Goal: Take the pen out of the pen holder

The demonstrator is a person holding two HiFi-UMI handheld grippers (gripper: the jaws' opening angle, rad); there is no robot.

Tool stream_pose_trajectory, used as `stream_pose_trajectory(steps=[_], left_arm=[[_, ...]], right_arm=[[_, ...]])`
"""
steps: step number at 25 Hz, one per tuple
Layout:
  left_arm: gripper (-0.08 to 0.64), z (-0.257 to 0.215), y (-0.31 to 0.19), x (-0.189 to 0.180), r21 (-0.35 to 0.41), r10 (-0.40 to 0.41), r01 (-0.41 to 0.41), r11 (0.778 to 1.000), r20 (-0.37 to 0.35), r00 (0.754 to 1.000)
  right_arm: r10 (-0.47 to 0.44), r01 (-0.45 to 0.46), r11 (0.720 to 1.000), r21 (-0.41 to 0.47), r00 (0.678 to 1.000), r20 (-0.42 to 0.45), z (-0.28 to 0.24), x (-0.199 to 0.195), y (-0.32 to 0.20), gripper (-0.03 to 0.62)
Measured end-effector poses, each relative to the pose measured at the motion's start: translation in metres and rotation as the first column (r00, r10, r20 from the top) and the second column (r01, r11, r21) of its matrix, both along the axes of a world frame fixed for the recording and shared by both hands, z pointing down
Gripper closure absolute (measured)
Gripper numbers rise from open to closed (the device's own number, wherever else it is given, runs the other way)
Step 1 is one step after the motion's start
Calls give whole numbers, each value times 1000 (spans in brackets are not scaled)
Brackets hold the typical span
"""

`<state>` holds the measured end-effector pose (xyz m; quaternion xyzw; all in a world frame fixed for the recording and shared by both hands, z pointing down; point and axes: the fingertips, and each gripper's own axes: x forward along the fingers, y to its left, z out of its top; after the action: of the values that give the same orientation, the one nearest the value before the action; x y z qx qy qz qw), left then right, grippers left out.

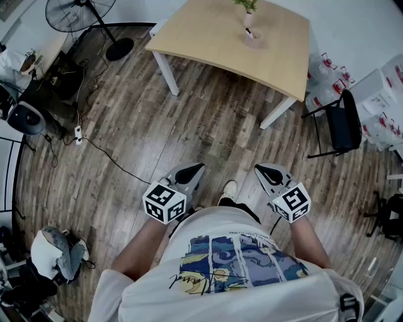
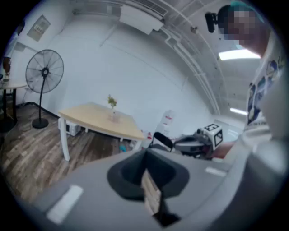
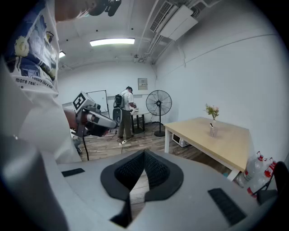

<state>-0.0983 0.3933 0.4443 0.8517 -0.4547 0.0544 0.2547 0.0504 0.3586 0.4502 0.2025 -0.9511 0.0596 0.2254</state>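
Observation:
Far ahead stands a light wooden table (image 1: 220,34) with a small clear pen holder (image 1: 252,39) on it. A dark pen (image 1: 248,30) sticks out of the holder, and a little plant in a vase (image 1: 248,14) stands just behind. The right gripper view has the holder (image 3: 212,131) on the table at the right. My left gripper (image 1: 198,170) and right gripper (image 1: 259,169) hang close to my body over the wooden floor, both pointing towards the table and well short of it. Both are shut with nothing between the pads (image 2: 145,155) (image 3: 143,155).
A standing fan (image 1: 82,12) is at the back left with a cable and power strip (image 1: 79,133) on the floor. A black chair (image 1: 343,122) and water bottles (image 1: 324,75) stand right of the table. A person (image 3: 125,113) stands by a far desk.

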Motion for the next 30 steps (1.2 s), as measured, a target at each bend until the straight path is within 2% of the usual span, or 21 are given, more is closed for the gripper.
stream_pose_trajectory(steps=[3,6,11,13,16,19,24,30], left_arm=[[552,7,28,-25,-1,-1,1,1000,46,999],[552,19,54,-32,-23,9,-8,1000,26,1000],[552,29,74,-3,-33,58,-58,998,-4,998],[552,28,73,13,-22,78,-78,997,4,997],[552,24,55,33,-10,100,-100,995,43,994],[552,18,22,58,-13,87,-86,996,60,994],[552,13,-44,125,-5,78,-78,997,83,994],[551,10,-112,194,3,78,-79,997,151,985]], right_arm=[[11,-11,1000,-5,1000,4,0,-13,33,586],[26,-26,999,-22,1000,8,1,-18,62,586],[70,-70,997,-16,997,11,-2,0,88,586],[97,-96,995,-14,995,21,1,15,87,586],[118,-117,993,-13,992,46,4,37,66,586],[109,-109,994,-10,992,63,-1,61,29,586],[93,-93,996,4,992,84,-5,113,-35,586],[73,-68,997,-42,989,127,1,171,-96,584]])
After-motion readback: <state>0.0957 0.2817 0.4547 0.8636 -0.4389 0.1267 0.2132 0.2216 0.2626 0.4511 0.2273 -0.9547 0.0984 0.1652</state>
